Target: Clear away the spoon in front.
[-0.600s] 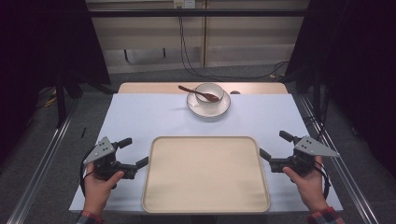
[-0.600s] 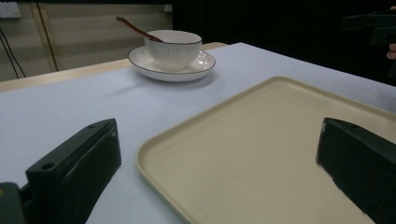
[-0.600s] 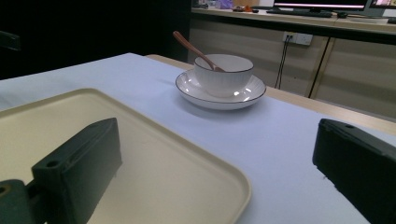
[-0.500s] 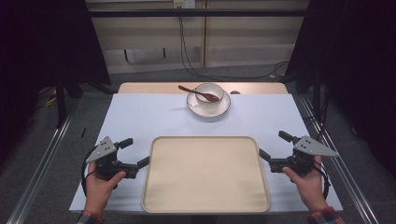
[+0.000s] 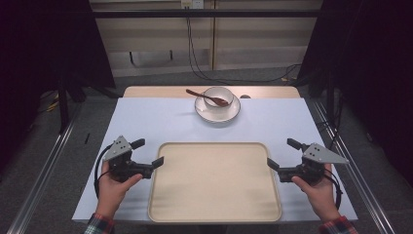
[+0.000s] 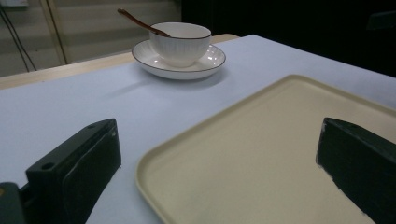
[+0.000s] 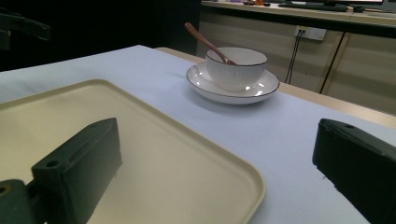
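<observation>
Two tools, my left tool [image 5: 147,153] and right tool [image 5: 281,154], are gaping wide, holding nothing, beside a smooth cream tray [image 5: 214,181]; a ribbed white bowl [image 5: 218,96] is sitting far off.

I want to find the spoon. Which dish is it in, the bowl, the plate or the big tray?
The bowl. The brown spoon leans inside it; the plate sits under the bowl, and the tray holds nothing.

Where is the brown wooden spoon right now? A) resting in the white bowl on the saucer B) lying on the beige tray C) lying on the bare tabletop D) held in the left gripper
A: the brown wooden spoon leans in the white ribbed bowl on the white saucer, handle sticking out over the rim; the beige rectangular tray holds nothing.
</observation>
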